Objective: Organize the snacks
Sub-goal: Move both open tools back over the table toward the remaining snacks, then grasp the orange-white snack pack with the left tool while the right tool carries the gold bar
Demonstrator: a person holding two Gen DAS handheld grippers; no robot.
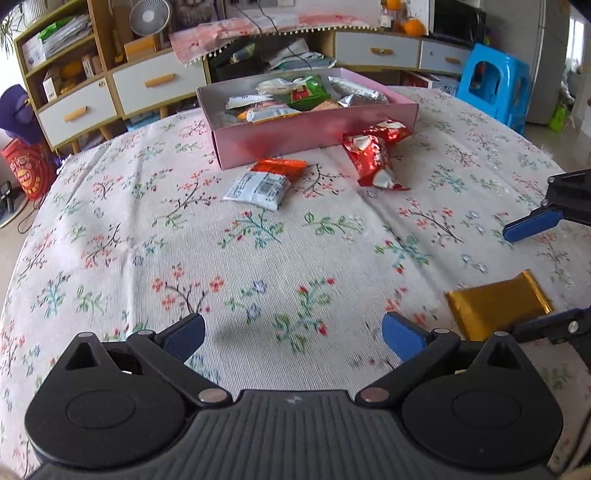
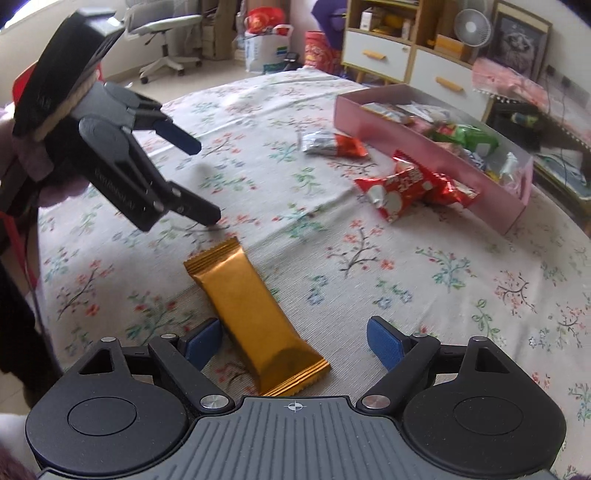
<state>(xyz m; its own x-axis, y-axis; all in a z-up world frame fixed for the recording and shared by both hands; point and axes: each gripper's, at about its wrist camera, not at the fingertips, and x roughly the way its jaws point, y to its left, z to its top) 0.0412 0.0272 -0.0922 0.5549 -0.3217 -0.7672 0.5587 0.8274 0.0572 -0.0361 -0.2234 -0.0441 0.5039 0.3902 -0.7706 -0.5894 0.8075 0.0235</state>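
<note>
A gold-wrapped snack bar [image 2: 255, 317] lies on the flowered tablecloth between the fingers of my right gripper [image 2: 295, 343], which stands open; the pads do not press on it. The bar [image 1: 495, 306] also shows in the left wrist view, with the right gripper [image 1: 517, 277] around it. My left gripper [image 1: 293, 338] is open and empty over bare cloth, to the left of the bar [image 2: 195, 177]. Farther back stands a pink box [image 1: 314, 133] [image 2: 498, 210] holding several snack packets. Two red packets [image 1: 373, 155] [image 2: 399, 188] and a white-and-orange packet [image 1: 262, 181] [image 2: 332, 144] lie in front of it.
The round table's edge [image 1: 44, 206] curves away at the left. Behind it stand wooden cabinets with white drawers [image 1: 155, 85], a small fan [image 1: 149, 16] and a blue plastic stool [image 1: 495, 81]. An office chair [image 2: 162, 33] and bags sit on the floor beyond.
</note>
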